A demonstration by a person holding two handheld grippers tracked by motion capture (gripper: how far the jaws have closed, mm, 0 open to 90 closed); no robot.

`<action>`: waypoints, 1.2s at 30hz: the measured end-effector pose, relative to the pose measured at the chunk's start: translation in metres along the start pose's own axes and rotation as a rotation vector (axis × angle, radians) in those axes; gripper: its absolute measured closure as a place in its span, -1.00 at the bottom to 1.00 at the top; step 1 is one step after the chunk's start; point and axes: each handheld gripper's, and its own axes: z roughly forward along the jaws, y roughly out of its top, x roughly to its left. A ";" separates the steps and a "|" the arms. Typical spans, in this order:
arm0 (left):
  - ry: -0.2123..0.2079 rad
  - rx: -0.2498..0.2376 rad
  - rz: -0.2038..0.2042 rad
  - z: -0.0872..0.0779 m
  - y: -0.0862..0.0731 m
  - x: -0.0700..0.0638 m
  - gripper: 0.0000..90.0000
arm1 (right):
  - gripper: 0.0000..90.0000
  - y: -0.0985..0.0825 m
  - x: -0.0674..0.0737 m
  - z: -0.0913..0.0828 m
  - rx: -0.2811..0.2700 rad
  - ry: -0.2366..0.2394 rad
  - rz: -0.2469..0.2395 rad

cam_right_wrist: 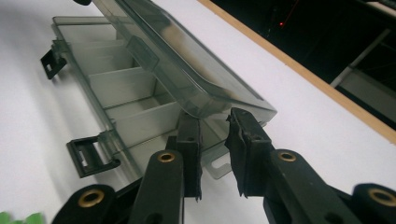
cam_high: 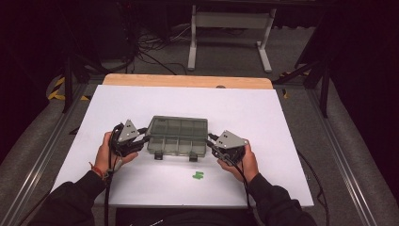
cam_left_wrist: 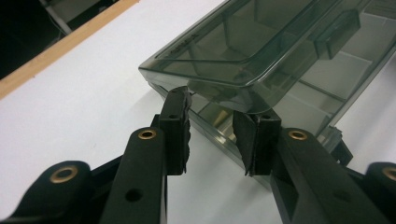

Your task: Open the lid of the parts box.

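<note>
1. High view: a smoky clear compartment box (cam_high: 178,135) sits mid-tabletop (cam_high: 263,117) on the white sheet, lid raised part way, two black latches (cam_high: 159,155) hanging at its near edge. The left hand-held gripper (cam_high: 141,139) is at the box's left end, the right hand-held gripper (cam_high: 212,147) at its right end. A small green piece (cam_high: 198,175) lies on the sheet near the person's edge, apart from the box and clear of both hands. Past the far edge stands a white frame (cam_high: 230,35) on the floor; not in the way.

2. Left gripper view: jaws parted, pads not pressing; the lid (cam_left_wrist: 261,51) corner sits just at or above the gap between them. I cannot tell whether one pad touches the lid's rim. The compartments I can see look empty.

3. Right gripper view: jaws likewise parted, with the lid's other corner (cam_right_wrist: 243,105) at the gap, unclamped. The tray (cam_right_wrist: 121,93) shows empty dividers; a latch (cam_right_wrist: 86,156) lies flat on the sheet.

4. Risk, my judgement: with neither hand-held gripper clamping, the half-raised lid may drop shut or swing back by itself. If only one side catches it, the lid could twist at the hinge or drag the light box across the sheet. The hanging latches could snag on closing.
</note>
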 end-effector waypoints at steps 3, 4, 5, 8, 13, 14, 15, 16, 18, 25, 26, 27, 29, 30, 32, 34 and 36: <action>-0.004 -0.009 -0.005 0.000 0.000 0.002 0.52 | 0.66 0.001 -0.004 0.000 -0.008 0.003 0.009; -0.002 -0.011 -0.001 -0.001 0.001 0.003 0.52 | 0.65 0.001 -0.005 0.001 -0.008 0.006 0.011; -0.002 -0.011 -0.001 -0.001 0.001 0.003 0.53 | 0.66 0.002 -0.005 0.001 -0.009 0.008 0.009; 0.006 -0.015 0.005 -0.002 0.002 0.003 0.55 | 0.66 0.003 -0.008 0.002 -0.012 0.009 0.010; 0.008 -0.034 0.010 -0.004 0.004 0.004 0.61 | 0.70 0.009 -0.016 0.000 -0.026 0.005 0.028; 0.006 -0.040 0.013 -0.005 0.005 0.005 0.61 | 0.70 0.010 -0.016 0.001 -0.027 0.003 0.029; 0.008 -0.042 0.013 -0.005 0.005 0.005 0.61 | 0.70 0.010 -0.017 0.001 -0.027 0.001 0.026; 0.008 -0.042 0.016 -0.005 0.006 0.006 0.61 | 0.70 0.010 -0.017 0.001 -0.027 0.003 0.026; 0.014 -0.050 0.017 -0.006 0.007 0.007 0.62 | 0.70 0.010 -0.018 0.002 -0.029 0.002 0.026; 0.012 -0.072 -0.002 -0.006 0.011 0.010 0.61 | 0.67 0.017 -0.026 0.001 -0.047 0.010 0.062; 0.017 -0.075 0.003 -0.006 0.012 0.011 0.61 | 0.66 0.018 -0.028 0.000 -0.055 0.008 0.070; 0.016 -0.077 0.003 -0.006 0.013 0.012 0.60 | 0.66 0.019 -0.030 0.000 -0.058 0.009 0.075; 0.022 -0.088 0.001 -0.007 0.015 0.014 0.60 | 0.66 0.020 -0.032 0.001 -0.060 0.012 0.079; 0.017 -0.096 -0.002 -0.007 0.016 0.015 0.60 | 0.65 0.021 -0.033 0.001 -0.062 0.013 0.080; 0.011 -0.103 -0.008 -0.007 0.018 0.016 0.60 | 0.65 0.021 -0.035 0.001 -0.062 0.018 0.090; 0.011 -0.106 -0.005 -0.006 0.020 0.017 0.59 | 0.64 0.023 -0.037 0.002 -0.063 0.026 0.109; 0.012 -0.108 -0.010 -0.005 0.021 0.018 0.58 | 0.65 0.025 -0.039 0.003 -0.069 0.034 0.122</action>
